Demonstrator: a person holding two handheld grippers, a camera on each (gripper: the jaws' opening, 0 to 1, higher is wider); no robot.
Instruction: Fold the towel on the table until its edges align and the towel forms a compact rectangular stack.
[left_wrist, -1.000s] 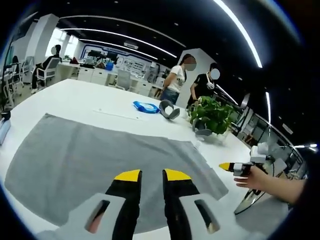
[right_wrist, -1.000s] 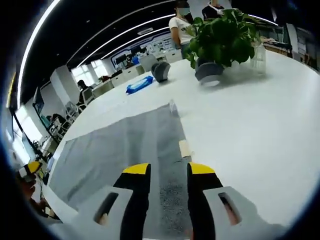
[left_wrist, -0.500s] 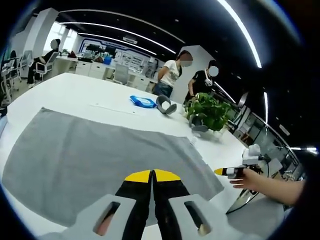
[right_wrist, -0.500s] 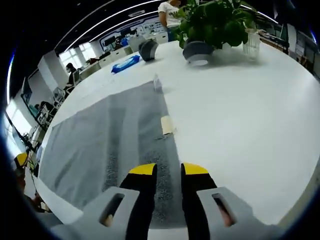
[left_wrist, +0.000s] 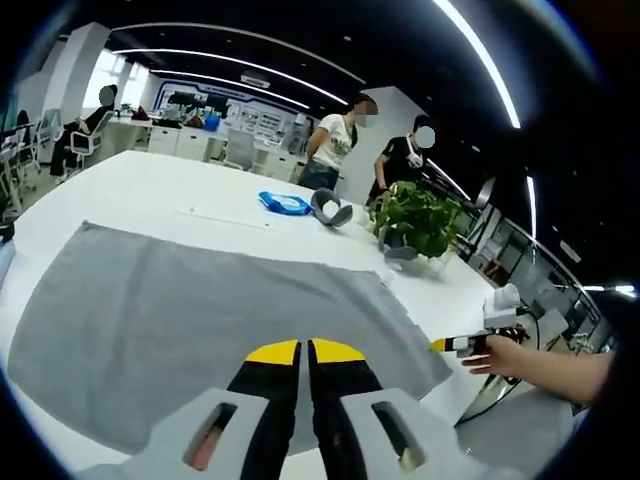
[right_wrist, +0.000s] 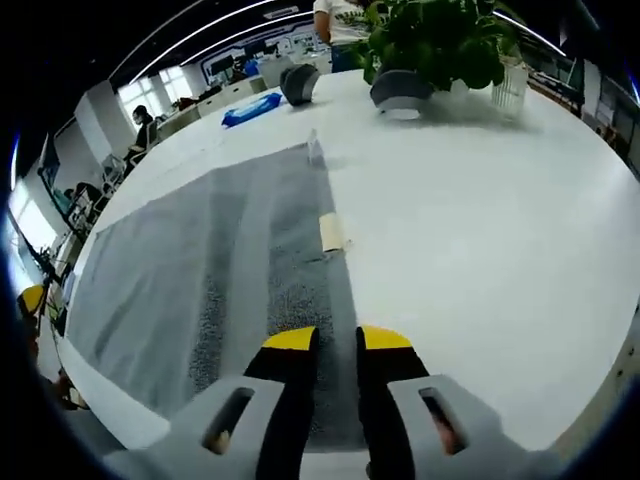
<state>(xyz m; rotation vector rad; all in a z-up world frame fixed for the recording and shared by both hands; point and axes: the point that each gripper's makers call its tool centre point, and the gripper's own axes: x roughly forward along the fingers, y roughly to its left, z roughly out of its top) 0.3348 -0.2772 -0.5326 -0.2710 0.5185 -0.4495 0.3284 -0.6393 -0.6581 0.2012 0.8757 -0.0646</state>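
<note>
A grey towel (left_wrist: 200, 310) lies spread flat on the white table (left_wrist: 150, 190). In the left gripper view my left gripper (left_wrist: 305, 350) stands over the towel's near edge, its yellow-tipped jaws pressed nearly together on the cloth. A hand holds my right gripper (left_wrist: 458, 345) at the towel's right corner. In the right gripper view the towel (right_wrist: 170, 270) runs away to the left, with a small beige label (right_wrist: 330, 232) near its right edge. The right gripper (right_wrist: 337, 340) sits over that edge, its jaws a narrow gap apart with cloth showing between them.
A potted plant (left_wrist: 415, 222) (right_wrist: 425, 45), a blue pack (left_wrist: 285, 205) (right_wrist: 250, 108) and a grey rounded object (left_wrist: 335, 210) (right_wrist: 297, 82) stand beyond the towel. A glass (right_wrist: 510, 90) is beside the plant. Two people (left_wrist: 335, 150) stand behind the table.
The left jaws went from open to pressed together on the towel's near edge. The right jaws have narrowed steadily, and that gripper has come lower over the towel's right edge.
</note>
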